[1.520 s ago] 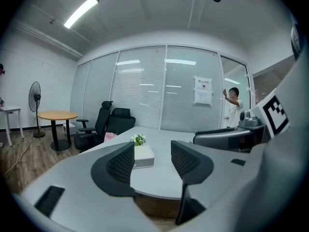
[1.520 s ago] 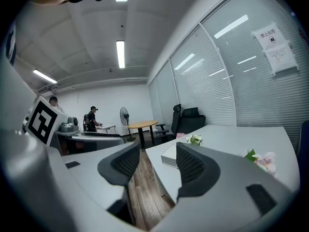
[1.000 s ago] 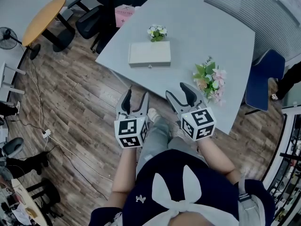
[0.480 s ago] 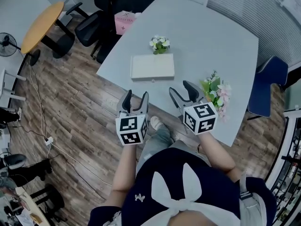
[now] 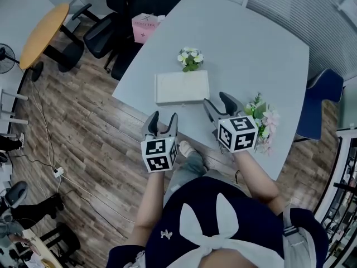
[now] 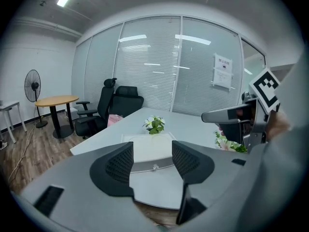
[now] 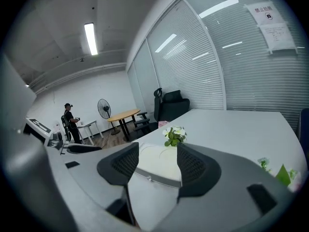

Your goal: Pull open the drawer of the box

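Note:
A flat white box lies on the grey table, its drawer front with a small knob facing me and closed. The same box and knob show between the jaws in the right gripper view. My left gripper hovers open over the floor just short of the table's near edge, left of the box front. My right gripper is open too, over the table edge, just right of the box's near corner. Neither touches the box.
A small white flower bunch stands behind the box; a pink and green bouquet lies beside my right gripper. Black office chairs and a pink box sit at the table's far left. A round wooden table and a fan stand left.
Both grippers have moved forward toward the table and box; the right one now reaches over the table edge near the box's corner. Both jaws stay open.

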Tool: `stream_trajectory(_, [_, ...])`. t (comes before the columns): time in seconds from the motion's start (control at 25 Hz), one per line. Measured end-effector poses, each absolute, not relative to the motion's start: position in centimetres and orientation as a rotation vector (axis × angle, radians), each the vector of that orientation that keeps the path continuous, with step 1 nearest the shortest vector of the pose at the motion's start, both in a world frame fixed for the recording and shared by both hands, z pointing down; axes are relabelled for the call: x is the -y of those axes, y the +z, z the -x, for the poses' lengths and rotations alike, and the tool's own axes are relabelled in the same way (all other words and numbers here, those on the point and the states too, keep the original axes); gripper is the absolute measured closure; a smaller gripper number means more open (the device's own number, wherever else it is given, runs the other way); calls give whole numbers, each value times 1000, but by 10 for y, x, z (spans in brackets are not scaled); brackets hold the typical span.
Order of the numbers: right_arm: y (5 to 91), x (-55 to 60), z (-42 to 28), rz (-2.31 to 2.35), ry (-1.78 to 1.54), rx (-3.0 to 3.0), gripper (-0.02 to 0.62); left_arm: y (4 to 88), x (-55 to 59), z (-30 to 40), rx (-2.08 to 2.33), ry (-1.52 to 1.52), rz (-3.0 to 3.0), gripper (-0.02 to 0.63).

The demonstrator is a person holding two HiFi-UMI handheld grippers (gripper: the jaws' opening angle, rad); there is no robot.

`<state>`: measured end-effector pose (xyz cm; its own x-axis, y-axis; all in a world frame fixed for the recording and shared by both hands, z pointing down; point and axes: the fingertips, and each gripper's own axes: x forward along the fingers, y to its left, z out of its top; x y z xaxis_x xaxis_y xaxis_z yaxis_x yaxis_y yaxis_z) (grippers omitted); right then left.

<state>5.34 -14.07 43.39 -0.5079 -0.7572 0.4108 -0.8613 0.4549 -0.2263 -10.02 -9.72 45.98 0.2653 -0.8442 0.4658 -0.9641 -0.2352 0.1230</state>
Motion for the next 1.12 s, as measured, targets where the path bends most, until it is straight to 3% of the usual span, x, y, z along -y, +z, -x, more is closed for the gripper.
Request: stream_trajectory(1.12, [558,227,-62,-1403,907,2159,403,559,133,83,1448,558,-2050,367])
